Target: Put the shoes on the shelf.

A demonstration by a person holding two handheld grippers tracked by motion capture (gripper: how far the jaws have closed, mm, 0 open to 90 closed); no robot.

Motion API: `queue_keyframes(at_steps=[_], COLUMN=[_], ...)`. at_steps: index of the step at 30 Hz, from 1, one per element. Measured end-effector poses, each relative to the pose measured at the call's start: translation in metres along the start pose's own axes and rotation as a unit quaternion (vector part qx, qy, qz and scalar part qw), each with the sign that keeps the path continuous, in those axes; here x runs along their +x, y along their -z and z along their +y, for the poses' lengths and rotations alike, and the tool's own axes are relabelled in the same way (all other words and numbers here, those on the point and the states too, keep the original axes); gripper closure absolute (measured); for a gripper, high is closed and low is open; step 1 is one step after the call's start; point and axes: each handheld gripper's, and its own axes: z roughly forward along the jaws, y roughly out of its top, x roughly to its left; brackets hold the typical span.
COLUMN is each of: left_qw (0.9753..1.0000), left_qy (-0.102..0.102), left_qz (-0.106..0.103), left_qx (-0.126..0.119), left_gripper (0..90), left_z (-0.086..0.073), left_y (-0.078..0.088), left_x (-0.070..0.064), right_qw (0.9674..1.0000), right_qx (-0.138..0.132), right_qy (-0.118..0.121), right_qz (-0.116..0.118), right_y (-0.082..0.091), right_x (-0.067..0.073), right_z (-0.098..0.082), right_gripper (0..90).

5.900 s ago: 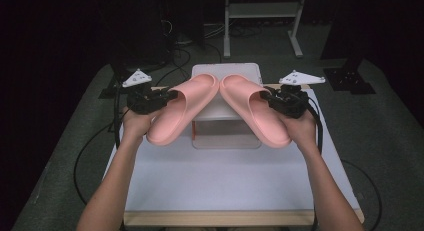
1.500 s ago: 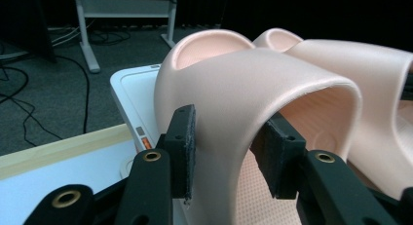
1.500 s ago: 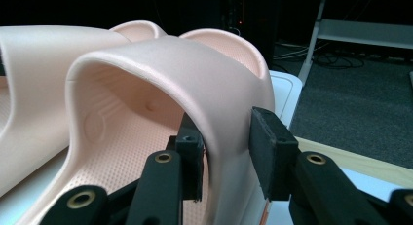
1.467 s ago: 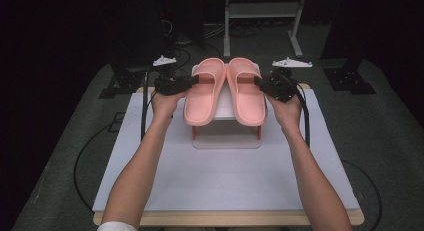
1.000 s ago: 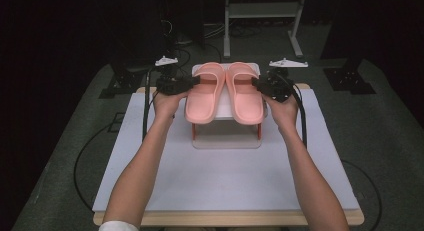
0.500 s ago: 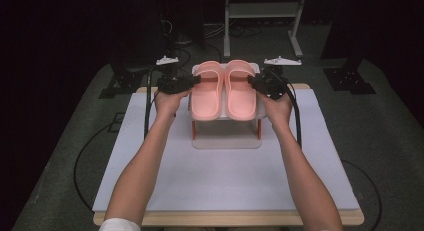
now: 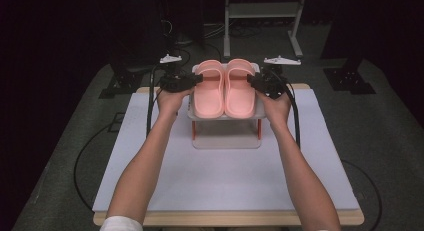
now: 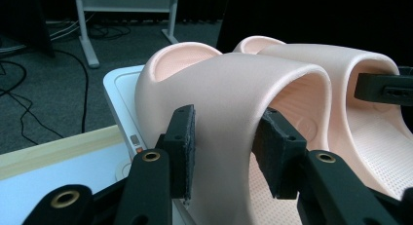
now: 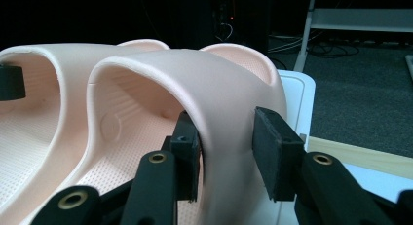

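Dark floor with cables surrounds a white-topped table (image 7: 225, 181), and near its far edge stands a small white shoe rack (image 7: 226, 126), the landmark for everything else. On the rack's top shelf lie two pink slides side by side, toes toward the person. Left of the rack, the left gripper (image 7: 196, 79) reaches in from the side; the left gripper view shows its pads pressed on both faces of the left slide's (image 8: 229, 103) strap, one pad outside, one under the arch. That view also reveals the rack's rounded white corner beneath the sole, hidden from above by the hand. The right slide (image 7: 241, 88) lies just beside its mate. Right of the rack, the right gripper (image 7: 251, 81) straddles that slide's strap; in the right gripper view the inner pad touches the strap while the outer pad (image 9: 272, 152) stands slightly clear, the jaws having just been opening.
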Motion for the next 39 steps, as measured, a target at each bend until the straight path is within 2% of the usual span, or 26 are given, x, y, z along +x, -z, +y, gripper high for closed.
queue_keyframes(at_steps=[17, 28, 39], left_qw=[1.0000, 0.9999, 0.9999], left_qy=[-0.003, -0.004, 0.003], left_qz=[0.003, 0.009, 0.003], left_qx=[-0.008, -0.008, -0.016], left_gripper=[60.1, 60.1, 59.9], left_z=[0.002, 0.001, 0.003], left_y=[-0.005, -0.014, -0.020], left_x=[-0.002, 0.001, 0.006], right_qw=[0.9998, 0.9998, 0.9995], right_qx=[0.000, 0.001, 0.006], right_qy=[0.017, 0.014, 0.016], right_qz=[-0.010, -0.016, -0.026], right_y=[-0.003, -0.010, -0.017], right_x=[0.000, -0.007, -0.008], right_z=[0.003, 0.006, 0.011], right_gripper=[62.7, 62.8, 62.8])
